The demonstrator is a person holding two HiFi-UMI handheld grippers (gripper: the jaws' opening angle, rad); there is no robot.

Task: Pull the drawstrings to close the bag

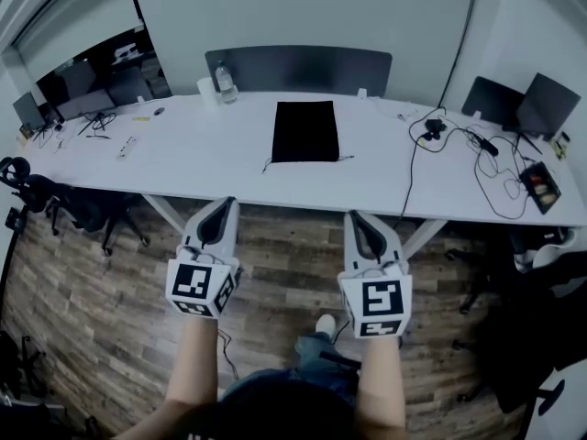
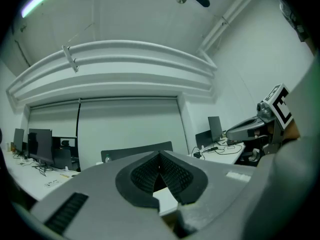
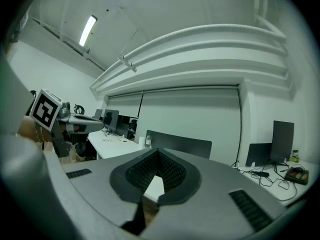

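Observation:
A black drawstring bag (image 1: 306, 131) lies flat on the long white table (image 1: 183, 168), its thin strings (image 1: 268, 164) trailing out at its near corners. My left gripper (image 1: 228, 203) and right gripper (image 1: 353, 216) hover side by side over the floor just short of the table's near edge, both pointing level at the table. Each is shut with nothing between its jaws. In the left gripper view the closed tips (image 2: 160, 155) meet in front of the wall; the right gripper view shows its tips (image 3: 158, 151) closed the same way. The bag is hidden in both gripper views.
A water bottle (image 1: 224, 83) stands at the table's back, a dark screen panel (image 1: 299, 68) behind it. Cables and a small camera (image 1: 433, 128) lie right of the bag, a laptop (image 1: 541, 106) beyond. Office chairs (image 1: 78, 211) sit under the table's left end, another (image 1: 523, 319) at the right.

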